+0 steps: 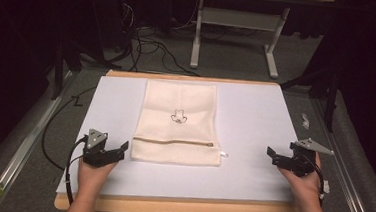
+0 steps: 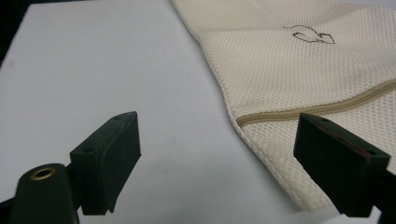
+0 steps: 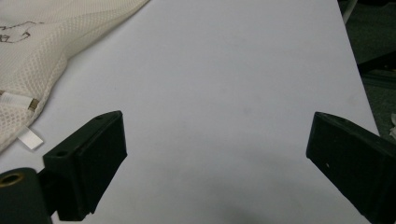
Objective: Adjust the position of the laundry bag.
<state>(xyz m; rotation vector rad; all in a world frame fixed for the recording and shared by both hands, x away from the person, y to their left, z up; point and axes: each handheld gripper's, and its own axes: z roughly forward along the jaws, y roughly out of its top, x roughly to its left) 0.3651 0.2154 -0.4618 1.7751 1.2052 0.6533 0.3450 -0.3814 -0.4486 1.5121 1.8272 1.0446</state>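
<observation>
At frame centre on the counter (image 1: 255, 120) lies a mesh bag (image 1: 179, 123); we hold both grippers, left (image 1: 119, 149) and right (image 1: 275, 156), jaws spread, and should pinch its zipper (image 1: 173, 141) end squarely.

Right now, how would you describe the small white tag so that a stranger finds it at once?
On the white sheet lies a cream mesh zipper bag. Follow its tan zipper to the end nearer the right gripper. The white tag sticks out past the bag's edge there.

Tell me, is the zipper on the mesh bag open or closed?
Closed: the zipper runs as one unbroken line across the flat mesh bag, pull at its right end.
</observation>
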